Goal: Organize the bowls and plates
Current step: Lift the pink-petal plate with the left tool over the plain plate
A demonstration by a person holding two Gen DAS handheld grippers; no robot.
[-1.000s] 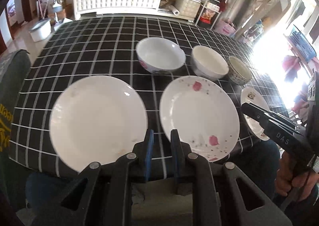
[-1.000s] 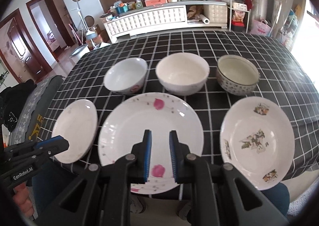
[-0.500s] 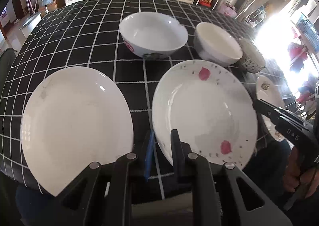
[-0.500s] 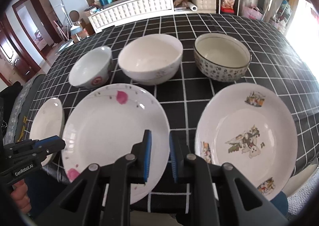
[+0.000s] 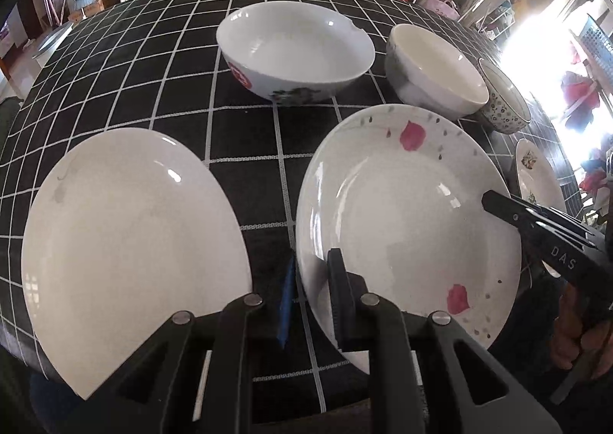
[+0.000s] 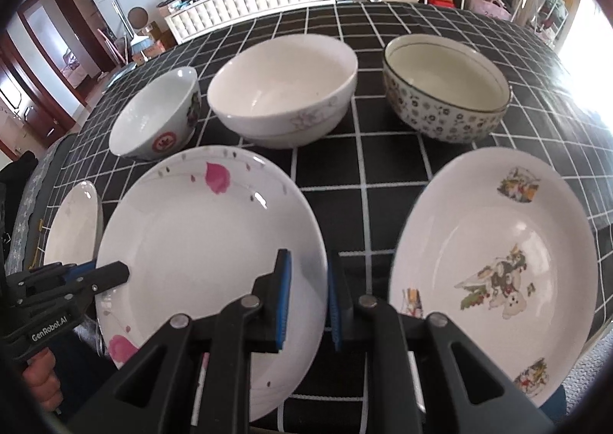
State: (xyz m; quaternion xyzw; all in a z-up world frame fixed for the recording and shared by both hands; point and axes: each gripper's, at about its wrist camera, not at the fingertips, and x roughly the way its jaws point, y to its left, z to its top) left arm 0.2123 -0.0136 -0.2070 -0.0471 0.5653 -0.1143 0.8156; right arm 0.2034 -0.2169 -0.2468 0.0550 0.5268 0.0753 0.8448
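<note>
Now the petal-print plate on the tabletop is straddled at its near rim by both tongs, left and right, each parted, not yet clamped. Rims should be seated deep between pads before closing, then lifted level.

Cartoon plate mostly hidden — plain plate's far side too.

The right gripper straddles the right rim of the pink-petal plate, one blue pad over the plate, the other outside the rim. At 3 o'clock lies the cartoon plate. Three bowls line up from 10 to 1 o'clock. The left gripper reaches the plate's left rim at 8 o'clock.
</note>
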